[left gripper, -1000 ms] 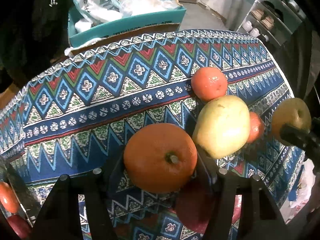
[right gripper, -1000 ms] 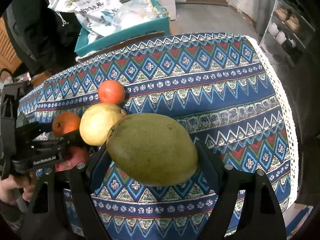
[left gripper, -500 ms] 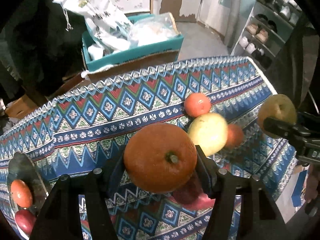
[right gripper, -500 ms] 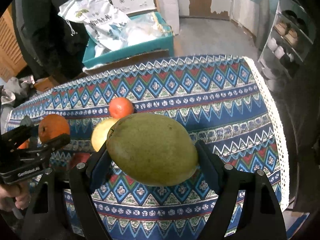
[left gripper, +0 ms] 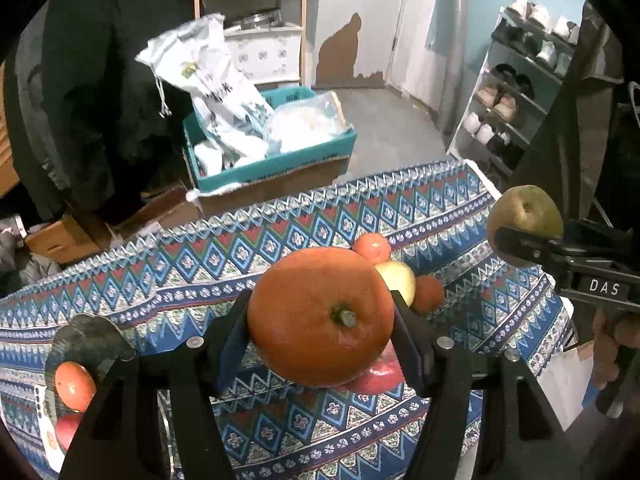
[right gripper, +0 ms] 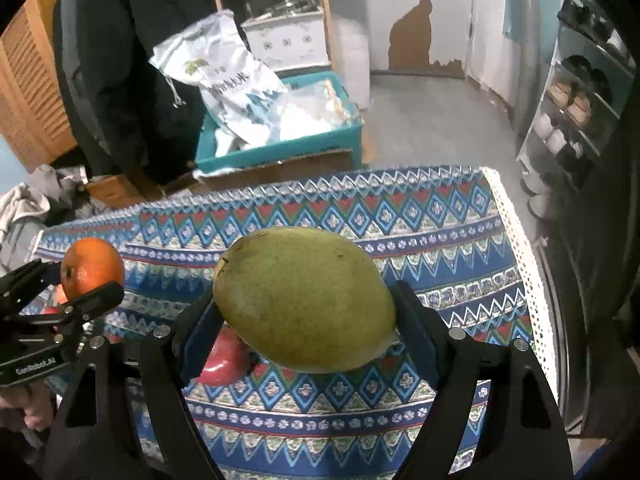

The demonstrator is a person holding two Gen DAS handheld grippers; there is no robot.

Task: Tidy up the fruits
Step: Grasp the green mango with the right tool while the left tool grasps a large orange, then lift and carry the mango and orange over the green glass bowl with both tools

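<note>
Above the desk [right gripper: 460, 216] we have a fruit in each hand and nothing beneath either one. Our left claw [left gripper: 320, 320] is clamped on the orange [left gripper: 320, 316], its pads pressing the two sides with the stem turned toward the camera. Our right claw [right gripper: 304, 308] is clamped on the green mango [right gripper: 304, 300], gripped across its middle with both ends sticking out past the pads.

The mango worries us most. We judge it heavy, smooth and oval, so a quick swing or a tilt of the wrist could let it pivot between the pads and slide out. A drop from up here would land it on the patterned cloth and likely send it rolling toward the lace edge and the floor.

The orange is round and firm, but the pads hold it only at two small patches; squeezing harder could bruise it, easing off could let it roll forward out of the grip.

Below us, on the desk, lie the small orange [left gripper: 372, 248], the yellow fruit [left gripper: 398, 278], another orange [left gripper: 428, 294] and the red apple [right gripper: 224, 356], all bunched together. A falling fruit could scatter them. The two claws also sit close to one another, so crossing paths could knock one fruit against the other. The plate [left gripper: 80, 340] at the left already carries fruit, leaving us less room to set down.
</note>
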